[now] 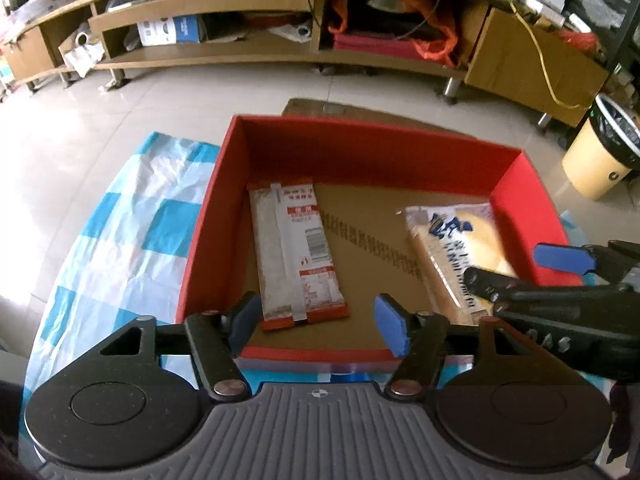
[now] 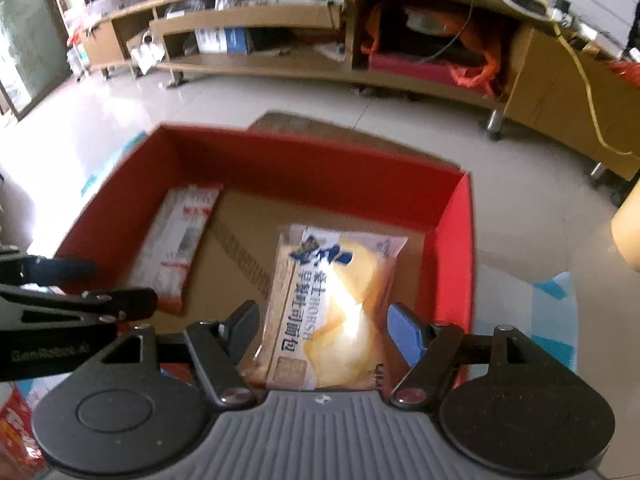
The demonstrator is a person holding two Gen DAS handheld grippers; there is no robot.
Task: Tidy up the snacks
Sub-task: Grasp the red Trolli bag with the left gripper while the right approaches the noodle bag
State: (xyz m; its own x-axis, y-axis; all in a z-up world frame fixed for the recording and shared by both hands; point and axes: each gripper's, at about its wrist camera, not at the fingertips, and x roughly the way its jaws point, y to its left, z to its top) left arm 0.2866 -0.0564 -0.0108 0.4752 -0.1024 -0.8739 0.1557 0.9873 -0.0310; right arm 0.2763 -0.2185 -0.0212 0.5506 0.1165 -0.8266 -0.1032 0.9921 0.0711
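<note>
1. Far left, the blue-and-white checked cloth (image 1: 120, 224) spreads out past the red box (image 1: 208, 216), so you've got flat open cloth on that side before it drops off to the tiled floor (image 1: 80, 128).
2. The box's left wall stands upright, and the white-and-orange snack packet (image 1: 296, 256) lies flat on the cardboard bottom just beside it, running front to back. There's a bare strip of cardboard between that packet and the next one.
3. Your left gripper (image 1: 316, 322) hangs over the box's near edge with its jaws spread wide and nothing between them. The near end of the white-and-orange packet sits just past its left fingertip.
4. Right of the bare strip, the bread packet (image 2: 336, 312) sits in the box's right half, close to the right wall. Your right gripper (image 2: 324, 332) has its jaws parted wide on either side of the packet's near end. The picture is blurred, so I can't tell if the pads actually touch it, and they don't look clamped.
5. Right wall of the box is upright too, with more checked cloth just outside it.
6. Behind the box, a flat piece of cardboard (image 1: 360, 110) lies on the floor. Beyond it, a long low wooden shelf unit (image 1: 280, 52) crosses the room, stuffed with boxes and bags. A cream bin (image 1: 600, 156) with a black liner stands far right.
</note>
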